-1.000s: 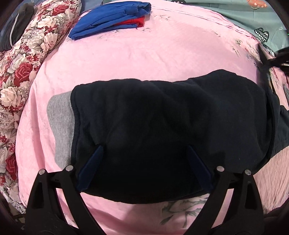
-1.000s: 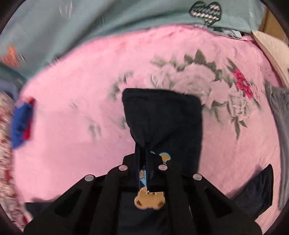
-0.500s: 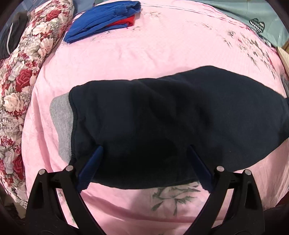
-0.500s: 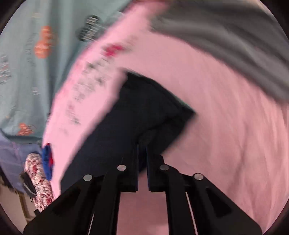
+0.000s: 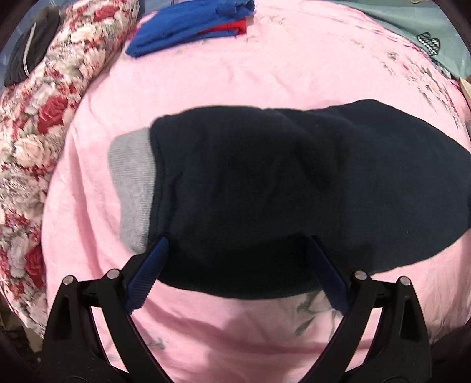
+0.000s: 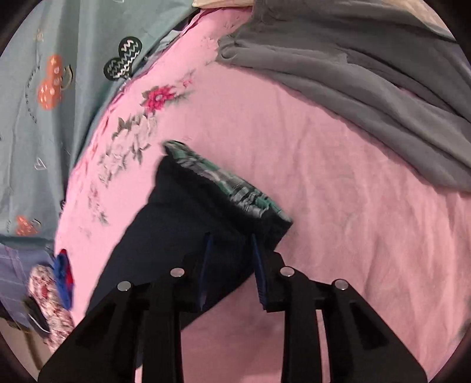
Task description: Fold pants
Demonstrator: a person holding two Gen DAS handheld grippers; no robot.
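Lying folded on the pink bedspread [image 5: 265, 73], the dark navy pants [image 5: 294, 188] show a grey cuff [image 5: 132, 179]. The left tool [image 5: 237, 246] gapes wide over them; the right tool [image 6: 231, 244] stands partly open, gripping nothing.

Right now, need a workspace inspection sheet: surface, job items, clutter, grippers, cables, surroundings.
Surface: pink blanket, flower print, lightly wrinkled.
Job's things: dark pants lying flat, grey cuff at one end, plaid lining showing at the other.
Clutter: folded blue and red clothes; grey garment.
Grippers: left gripper open over the pants; right gripper open, fingers either side of the pants fabric.
Cables: nothing seen.
Surroundings: floral bolster; teal sheet.
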